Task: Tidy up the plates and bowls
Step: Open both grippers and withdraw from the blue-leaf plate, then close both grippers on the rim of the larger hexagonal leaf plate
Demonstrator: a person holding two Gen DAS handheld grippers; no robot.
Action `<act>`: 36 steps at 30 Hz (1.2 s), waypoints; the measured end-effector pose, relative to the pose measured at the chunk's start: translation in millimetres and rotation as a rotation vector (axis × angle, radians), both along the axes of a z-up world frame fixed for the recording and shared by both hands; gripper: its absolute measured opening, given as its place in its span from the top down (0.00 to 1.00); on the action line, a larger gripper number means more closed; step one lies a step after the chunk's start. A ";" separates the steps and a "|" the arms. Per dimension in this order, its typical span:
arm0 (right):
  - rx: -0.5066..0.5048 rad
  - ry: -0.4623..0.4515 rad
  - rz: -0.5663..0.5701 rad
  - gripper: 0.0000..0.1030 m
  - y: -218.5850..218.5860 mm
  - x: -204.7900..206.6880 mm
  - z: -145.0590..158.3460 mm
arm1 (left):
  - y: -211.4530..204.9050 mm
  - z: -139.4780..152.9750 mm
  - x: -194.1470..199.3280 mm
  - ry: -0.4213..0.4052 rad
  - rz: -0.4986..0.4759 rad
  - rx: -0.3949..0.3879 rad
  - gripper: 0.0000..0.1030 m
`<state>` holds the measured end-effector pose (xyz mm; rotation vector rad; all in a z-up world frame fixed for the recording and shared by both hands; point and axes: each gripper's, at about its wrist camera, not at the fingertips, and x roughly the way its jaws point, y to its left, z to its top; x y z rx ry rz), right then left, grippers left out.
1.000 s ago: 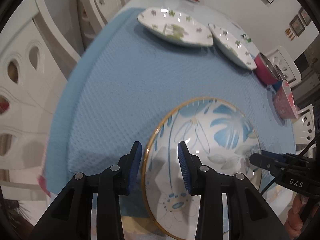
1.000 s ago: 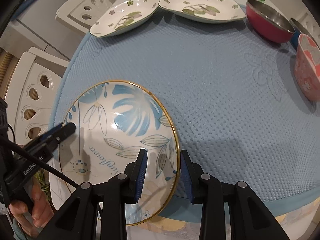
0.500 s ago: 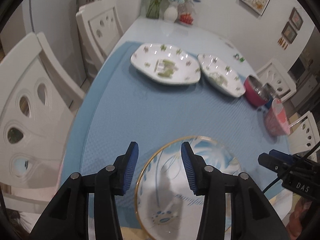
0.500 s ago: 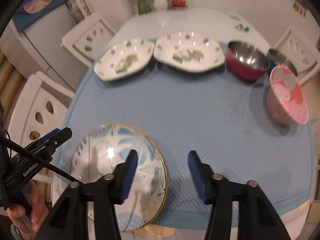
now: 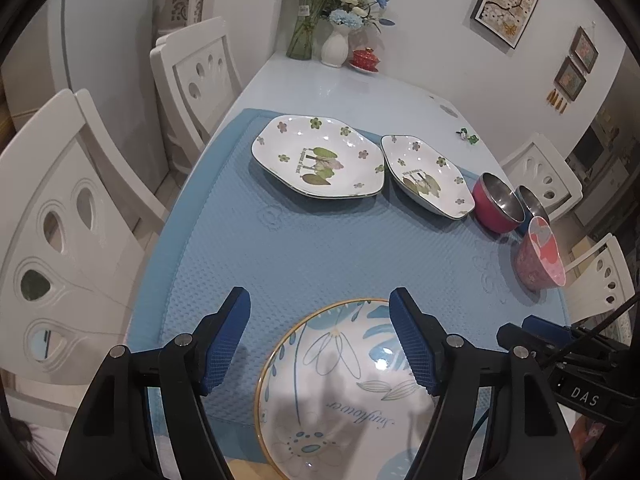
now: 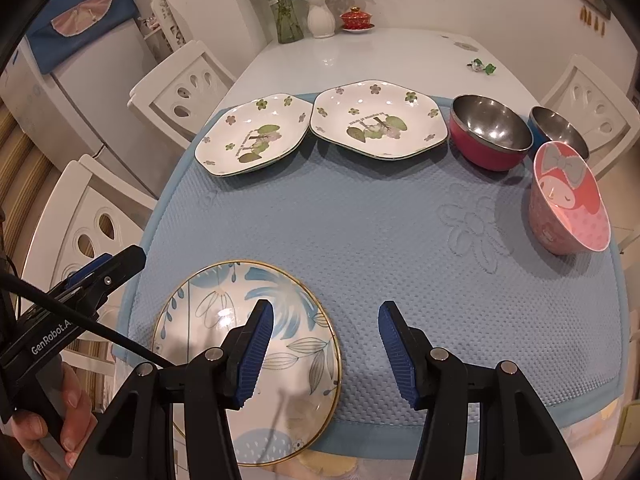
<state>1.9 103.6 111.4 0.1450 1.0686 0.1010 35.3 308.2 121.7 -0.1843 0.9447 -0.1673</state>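
Note:
A round plate with blue leaves and a gold rim lies on the blue mat, overhanging its near edge. My left gripper hovers above the plate's far rim, jaws opening, nothing between them. My right gripper stands open over the plate's right edge, touching nothing. At the mat's far side sit two hexagonal flowered plates, a red steel bowl, a blue steel bowl and a pink bowl.
White chairs line the table's left side, and another chair stands at the right. Vases with flowers and a red lidded cup stand at the table's far end. A fridge is behind, at the left.
Both grippers let go of the round plate's rim, rose away from it and widened their jaws. The plate stays flat on the mat near the front edge.

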 end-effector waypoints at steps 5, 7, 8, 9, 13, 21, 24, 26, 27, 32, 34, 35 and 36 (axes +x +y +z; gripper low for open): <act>-0.006 0.008 0.006 0.49 2.8 1.2 -2.4 | 2.2 -3.0 2.0 0.012 0.011 -0.013 0.32; -0.009 0.012 0.008 0.49 3.2 2.3 -4.0 | 2.8 -3.8 2.5 0.012 0.015 -0.013 0.32; -0.008 0.014 0.007 0.49 3.3 2.5 -4.2 | 3.3 -4.1 2.6 0.012 0.016 -0.012 0.32; -0.008 0.016 0.007 0.49 3.0 3.1 -4.8 | 3.4 -4.4 2.9 0.014 0.017 -0.012 0.32; -0.007 0.021 0.006 0.49 2.9 4.6 -6.3 | 5.4 -5.9 4.5 0.022 0.022 -0.018 0.32; -0.011 0.033 0.008 0.49 3.9 8.3 -11.5 | 8.0 -7.6 6.3 0.019 0.031 -0.017 0.32; -0.024 0.028 0.018 0.49 5.9 13.4 -12.4 | 9.6 -7.5 10.6 0.016 0.027 -0.008 0.32; -0.029 0.024 0.025 0.49 7.3 19.4 -11.7 | 12.2 -4.9 16.8 0.002 0.024 0.002 0.32; -0.026 0.023 0.030 0.49 8.4 24.3 -11.1 | 13.6 -3.4 20.6 -0.005 0.021 0.008 0.31; 0.021 0.017 0.037 0.49 14.4 54.1 -6.5 | 25.9 6.2 54.2 -0.048 0.025 0.035 0.31; 0.039 0.010 0.036 0.49 18.1 70.5 -4.7 | 31.6 8.0 70.9 -0.055 0.027 0.031 0.31; 0.044 0.007 0.035 0.49 19.7 77.5 -4.7 | 34.9 7.5 82.3 -0.054 0.024 0.026 0.31; 0.049 0.004 0.035 0.49 22.0 85.8 -5.2 | 37.1 6.5 91.8 -0.052 0.021 0.022 0.31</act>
